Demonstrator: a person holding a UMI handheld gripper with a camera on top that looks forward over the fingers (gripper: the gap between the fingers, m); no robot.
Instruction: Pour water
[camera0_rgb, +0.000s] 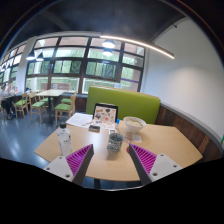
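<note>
**Above the wooden surface, claw spread and empty**

Over the near edge of a light wooden surface (150, 140) made of pushed-together tabletops, the claw (111, 160) hangs with its two fingers wide apart and nothing between them. Each finger carries a magenta pad (80, 157) with dark ribbing on its inner face; the other pad (142, 156) mirrors it across the gap.

Just ahead of the fingers, about midway between them, stands a small dark container (114, 141) with a pale top, too small to tell its material or whether it holds water. To the left of it, near the left-hand finger, stands a slim clear plastic bottle (66, 136) with a pinkish band. Farther along the surface sits a pale round bowl (133, 125), and beside it a dark upright laptop-like screen (105, 113). A white sheet of paper (79, 119) lies toward the far left part of the surface. A small dark flat object (94, 128) rests between the sheet and the dark container.

Beyond the surface runs a lime-green upholstered bench back (130, 102). Large windows (90, 60) fill the far wall, a long strip light (140, 45) crosses the ceiling, and more tables and chairs (40, 100) stand at the left.

No brand, label or writing can be read anywhere.
</note>
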